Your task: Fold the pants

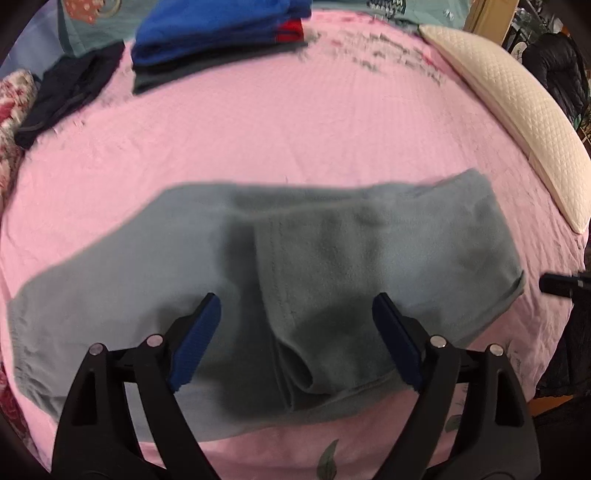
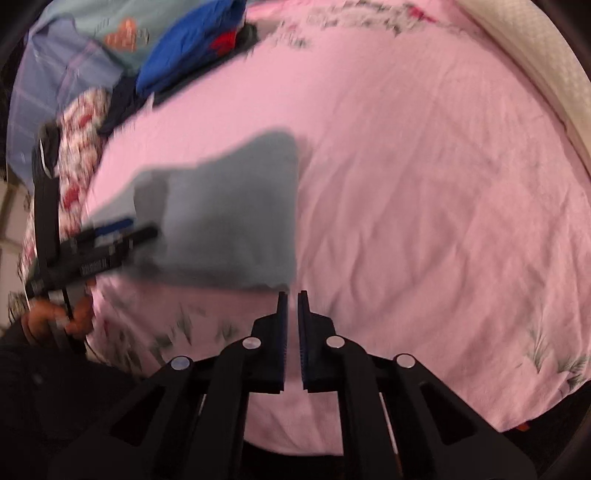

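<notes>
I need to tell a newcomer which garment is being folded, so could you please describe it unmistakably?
Start at the pink bedspread. The grey pants lie flat across its near half, alone. Unlike the blue folded stack and the dark garment at the far edge, they are pale grey fleece, folded over once.

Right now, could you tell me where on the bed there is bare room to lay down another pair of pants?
The widest free patch is pink sheet between the grey pants, the blue folded stack and the white pillow. The far-left corner is crowded: dark garment and floral fabric.
</notes>
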### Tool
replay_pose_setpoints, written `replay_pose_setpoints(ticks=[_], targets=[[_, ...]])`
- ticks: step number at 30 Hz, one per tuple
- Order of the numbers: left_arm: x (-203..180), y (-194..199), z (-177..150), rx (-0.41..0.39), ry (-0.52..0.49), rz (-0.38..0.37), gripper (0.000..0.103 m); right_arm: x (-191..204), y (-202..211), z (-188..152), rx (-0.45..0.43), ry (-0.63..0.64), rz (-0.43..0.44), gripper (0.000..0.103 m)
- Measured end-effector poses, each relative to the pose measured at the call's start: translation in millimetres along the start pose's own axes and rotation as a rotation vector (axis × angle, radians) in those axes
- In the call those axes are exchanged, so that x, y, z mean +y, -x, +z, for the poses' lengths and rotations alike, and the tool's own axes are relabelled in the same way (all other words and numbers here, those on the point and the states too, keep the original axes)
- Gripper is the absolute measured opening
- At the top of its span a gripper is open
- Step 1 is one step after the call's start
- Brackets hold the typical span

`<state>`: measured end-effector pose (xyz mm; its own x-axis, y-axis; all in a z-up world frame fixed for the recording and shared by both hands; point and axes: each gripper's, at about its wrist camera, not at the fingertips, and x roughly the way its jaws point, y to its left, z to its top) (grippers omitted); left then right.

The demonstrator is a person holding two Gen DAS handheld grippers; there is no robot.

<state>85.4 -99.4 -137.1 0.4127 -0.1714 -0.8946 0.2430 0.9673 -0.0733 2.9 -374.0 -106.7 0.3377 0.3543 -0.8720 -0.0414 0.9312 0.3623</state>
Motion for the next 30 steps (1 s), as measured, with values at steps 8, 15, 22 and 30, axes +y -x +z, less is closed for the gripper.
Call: replay_pose_setpoints(ticks=[8, 15, 22, 30], targets=[[-73, 14, 65, -0.065, -0.162, -0.255, 0.085, 4, -21, 1, 0.097, 0.233, 0.042, 0.014], [-138, -66, 74, 0.041, -0.270, -0.211, 0.068, 3, -36, 7, 0.104, 0.236, 0.058, 0.016], [-138, -69, 75, 0.041, -0.295, -0.213, 0.069, -2, -16, 9, 0.054, 0.250, 0.124, 0.016], [-141, -71, 79, 0.057, -0.292, -0.210, 0.070, 13, -43, 25, 0.179, 0.482, 0.195, 0.022]])
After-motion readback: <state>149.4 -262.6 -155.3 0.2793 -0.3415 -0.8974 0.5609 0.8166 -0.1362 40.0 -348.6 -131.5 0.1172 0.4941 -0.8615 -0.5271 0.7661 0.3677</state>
